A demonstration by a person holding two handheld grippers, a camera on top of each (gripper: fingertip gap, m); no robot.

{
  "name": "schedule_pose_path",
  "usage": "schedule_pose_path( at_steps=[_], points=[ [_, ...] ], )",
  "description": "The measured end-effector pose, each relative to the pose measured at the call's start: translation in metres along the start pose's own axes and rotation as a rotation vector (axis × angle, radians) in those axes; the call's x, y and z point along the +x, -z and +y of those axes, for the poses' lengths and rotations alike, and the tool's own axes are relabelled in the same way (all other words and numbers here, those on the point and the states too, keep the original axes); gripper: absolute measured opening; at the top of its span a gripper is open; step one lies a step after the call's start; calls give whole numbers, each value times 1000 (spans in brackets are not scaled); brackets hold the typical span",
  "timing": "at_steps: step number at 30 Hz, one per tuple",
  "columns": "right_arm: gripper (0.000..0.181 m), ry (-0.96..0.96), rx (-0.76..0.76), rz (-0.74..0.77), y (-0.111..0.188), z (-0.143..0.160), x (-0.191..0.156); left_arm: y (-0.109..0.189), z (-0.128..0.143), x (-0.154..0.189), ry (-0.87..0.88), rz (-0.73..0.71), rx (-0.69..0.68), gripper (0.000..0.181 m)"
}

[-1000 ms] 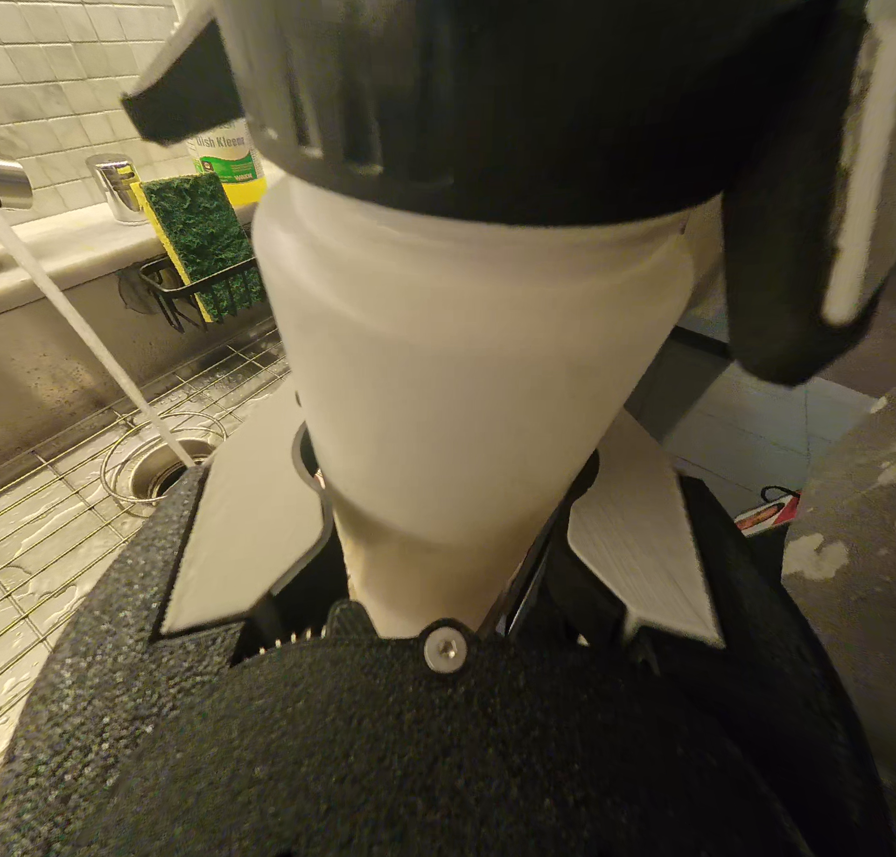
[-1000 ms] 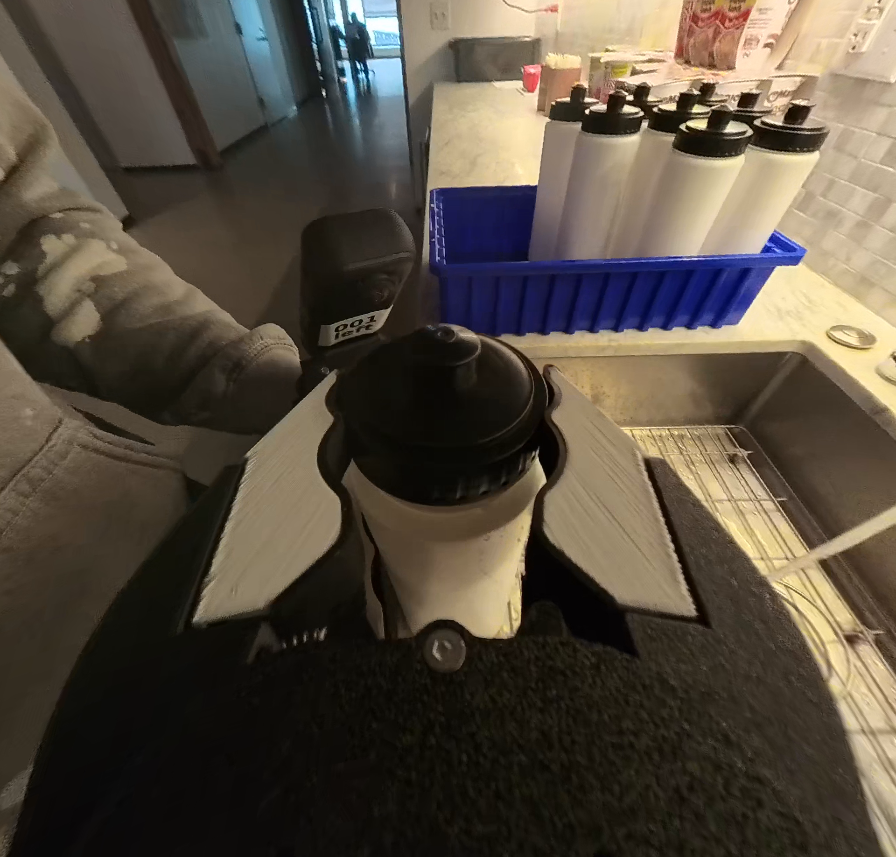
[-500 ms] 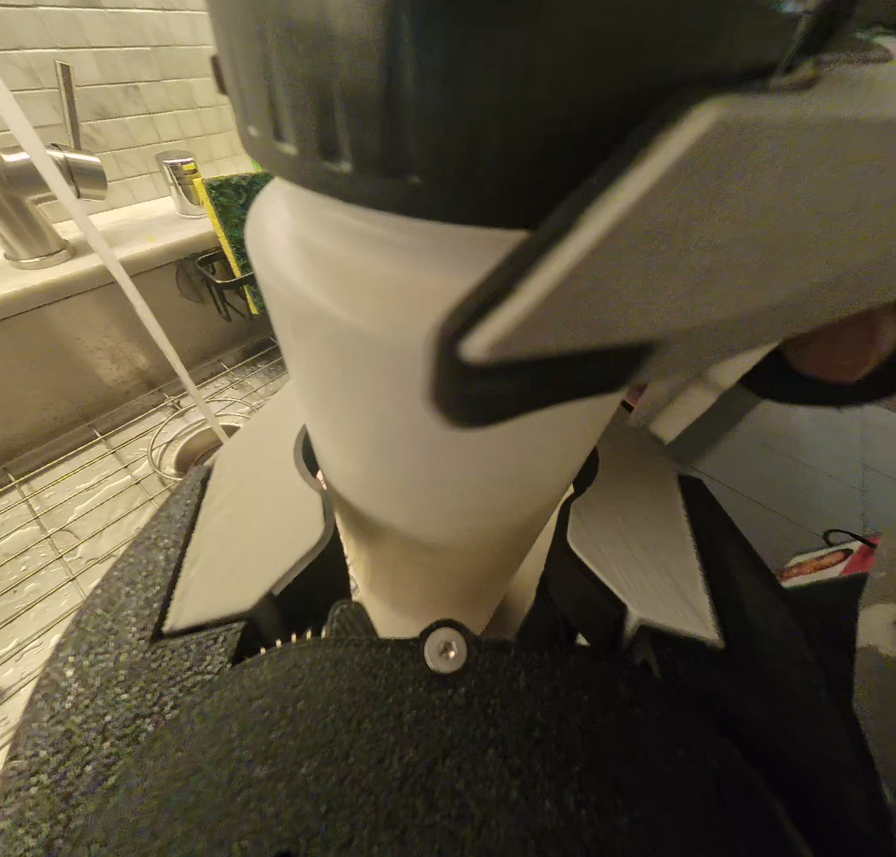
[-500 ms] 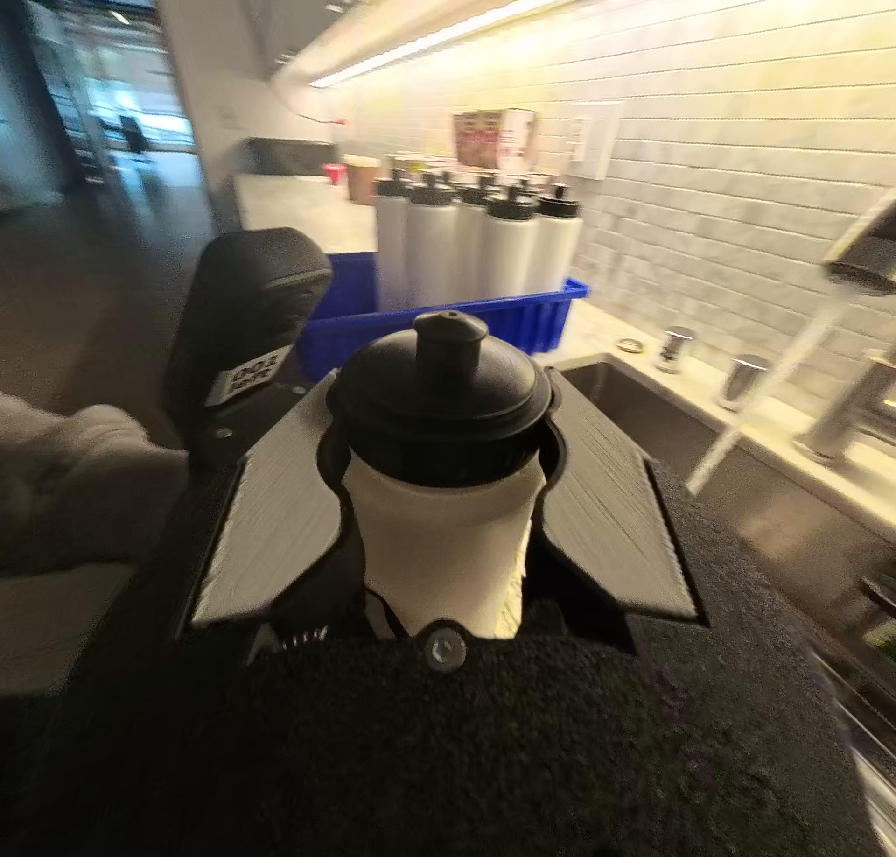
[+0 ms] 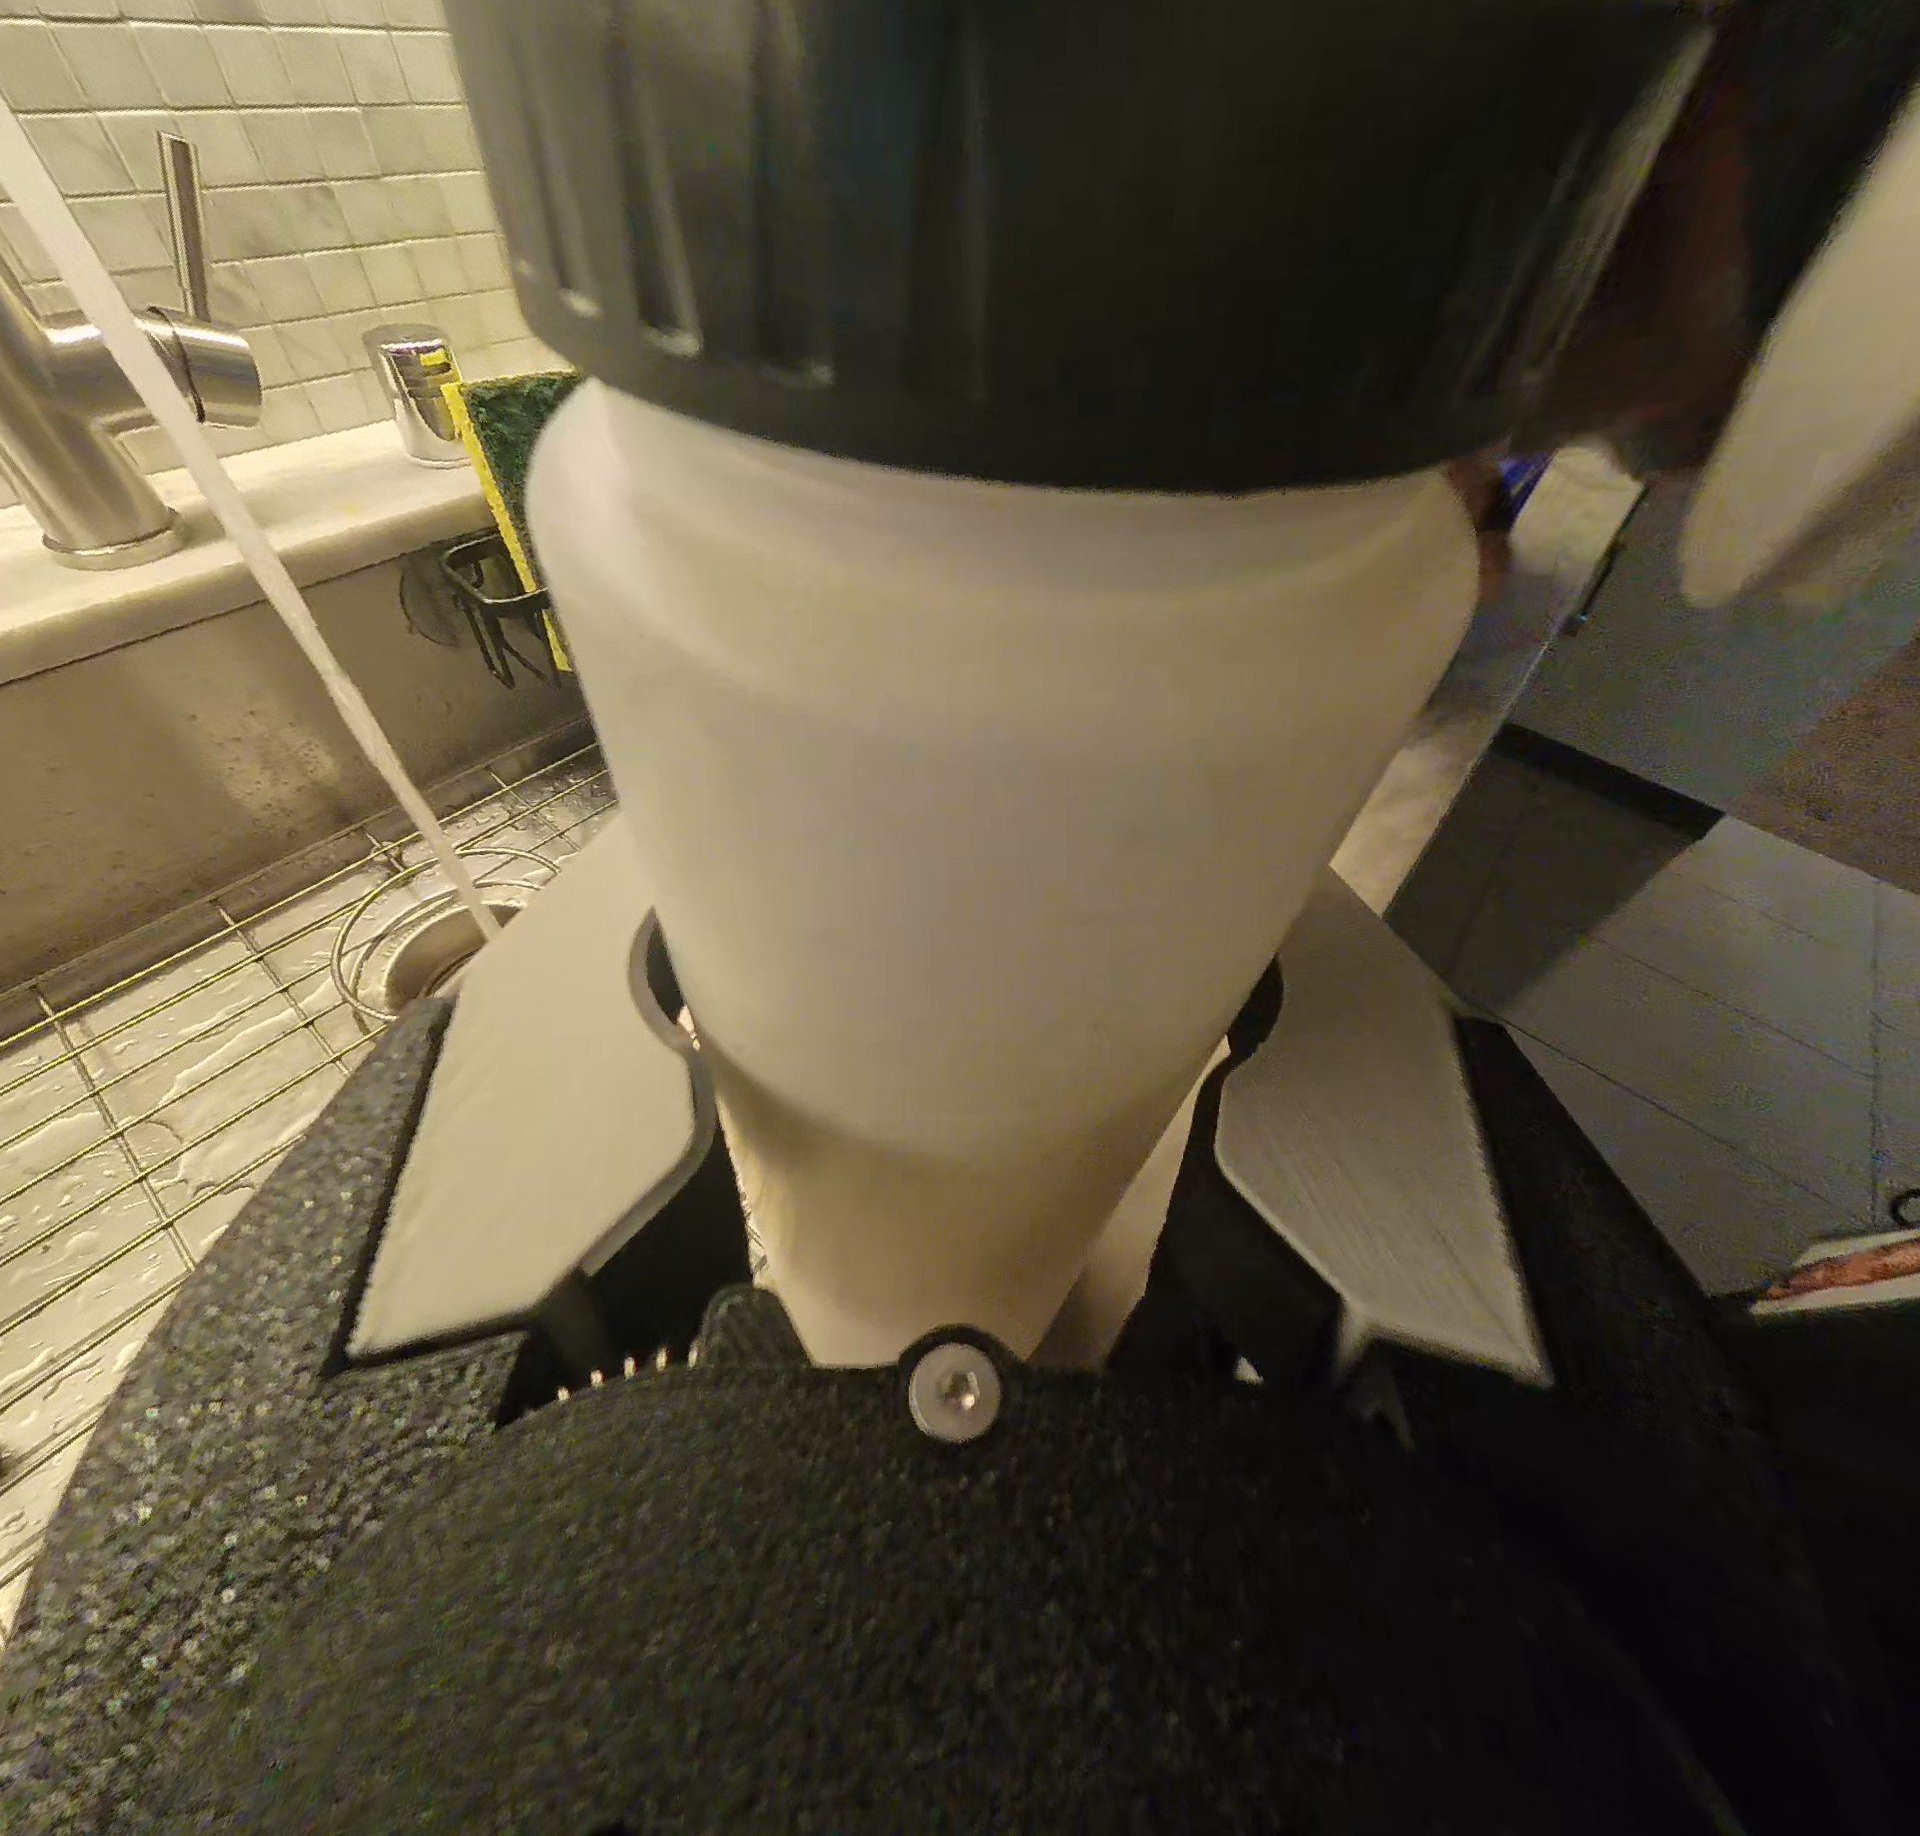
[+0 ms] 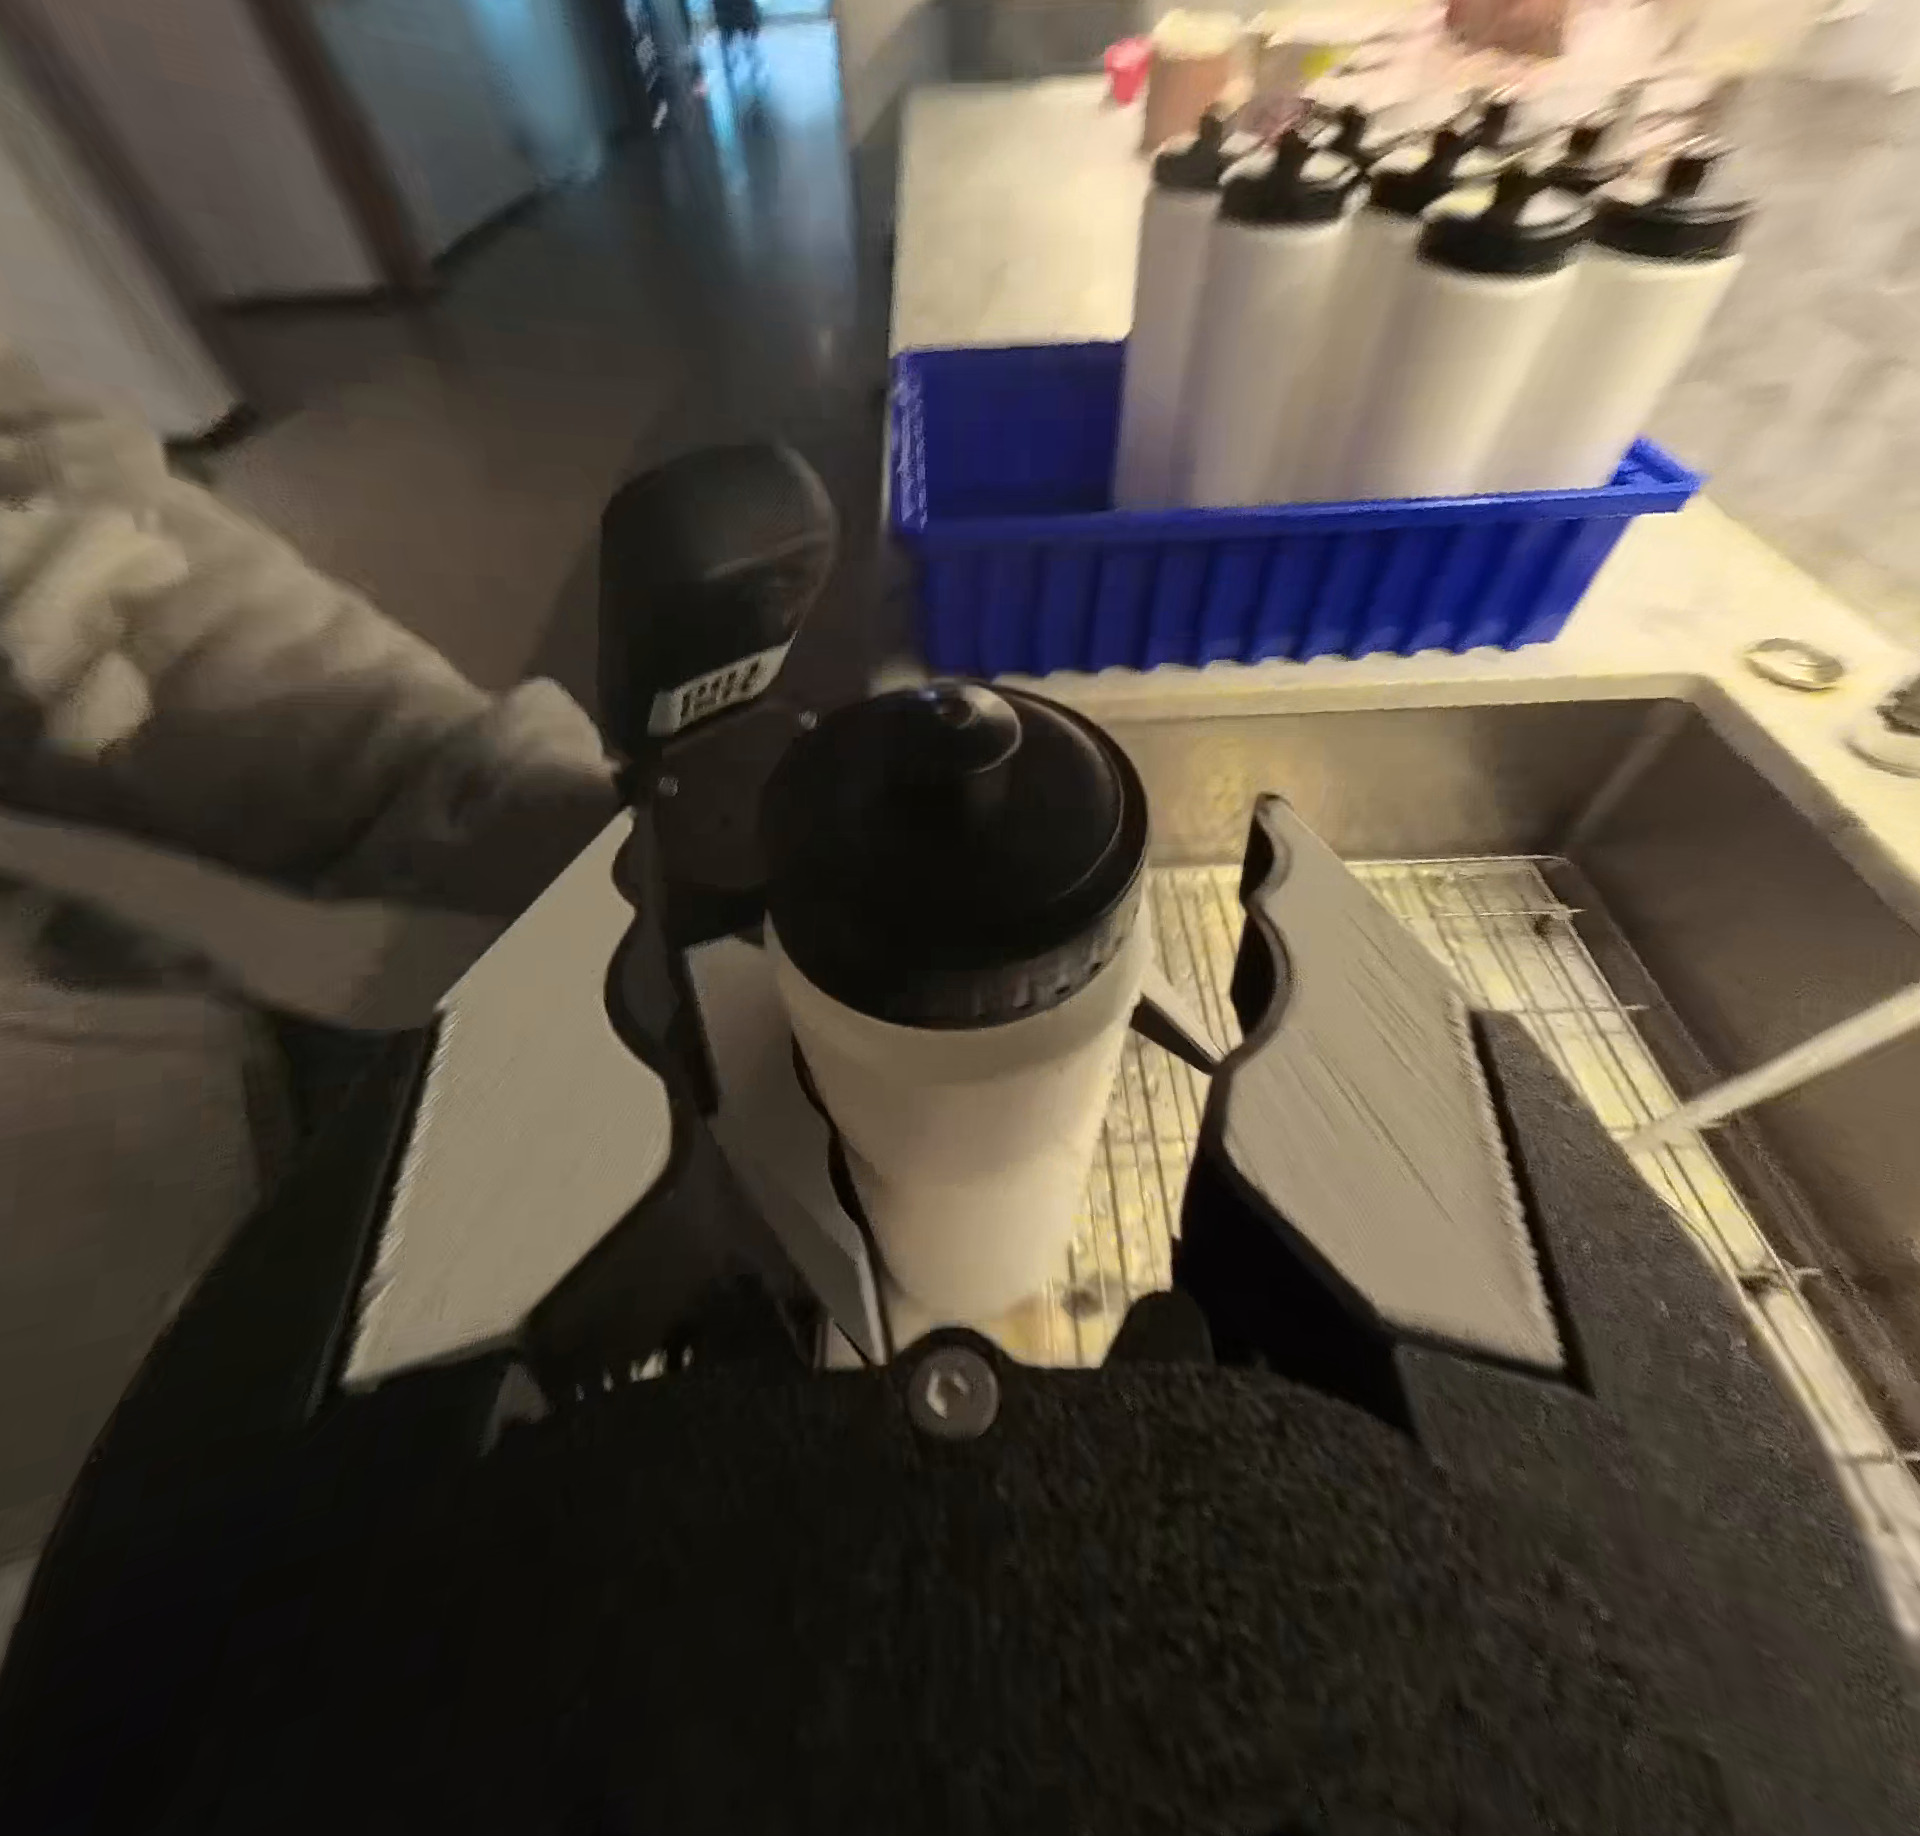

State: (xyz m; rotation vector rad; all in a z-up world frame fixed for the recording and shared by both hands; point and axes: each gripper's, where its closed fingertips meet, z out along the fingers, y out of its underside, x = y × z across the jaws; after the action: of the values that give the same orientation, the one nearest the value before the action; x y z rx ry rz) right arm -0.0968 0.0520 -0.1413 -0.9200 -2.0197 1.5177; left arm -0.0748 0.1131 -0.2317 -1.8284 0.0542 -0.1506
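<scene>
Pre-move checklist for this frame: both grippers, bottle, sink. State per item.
1. Left gripper shut on the bottle: ok.
2. Right gripper open, fingers apart from the cap: ok.
3. Cap on bottle: ok; how tight, cannot tell.
4. Water off: not ok, a stream runs from the faucet into the sink.
5. Bottle apart from the stream: ok.
6. Room in the blue bin: ok, its left end shows no bottles.

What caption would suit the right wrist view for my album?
Right gripper open around a black-capped white bottle over the sink, water running, blue bin of bottles behind.
</scene>
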Motion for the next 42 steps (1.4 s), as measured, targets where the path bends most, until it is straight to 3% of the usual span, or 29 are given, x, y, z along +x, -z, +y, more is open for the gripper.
schedule_pose_path(
  at_steps=[3, 6, 16, 18, 21, 27, 31, 34, 38, 42],
  points=[
    [91, 42, -76, -106, -8, 12, -7, 0, 0, 0, -1, 7, -2, 105],
    [80, 50, -34, -27, -10, 12, -2, 1, 1, 2, -3, 20, -9, 104],
    [73, -66, 158, 586, 9, 12, 4, 1, 1, 1, 5, 7, -9, 104],
    [73, -83, 156, 640, 9, 12, 4, 1, 1, 1, 3, 7, -8, 105],
    [73, -86, 148, 583, 7, 11, 5, 1, 1, 1, 4, 11, -8, 105],
    [104, -21, 42, 193, 0, -3, -2, 1, 1, 2, -3, 37, 1, 105],
    [97, 17, -54, -61, -18, -4, -10, 2, 1, 4, -6, 59, 4, 105],
    [86, 22, -34, -70, -26, -5, -6, 3, 1, 4, -4, 73, 5, 105],
    [85, -40, 106, 144, -23, -10, 4, 2, 1, 5, -12, 75, 2, 105],
    [85, -98, 197, 579, -14, -13, 21, 1, 0, 4, -10, 46, 19, 105]
  ],
)
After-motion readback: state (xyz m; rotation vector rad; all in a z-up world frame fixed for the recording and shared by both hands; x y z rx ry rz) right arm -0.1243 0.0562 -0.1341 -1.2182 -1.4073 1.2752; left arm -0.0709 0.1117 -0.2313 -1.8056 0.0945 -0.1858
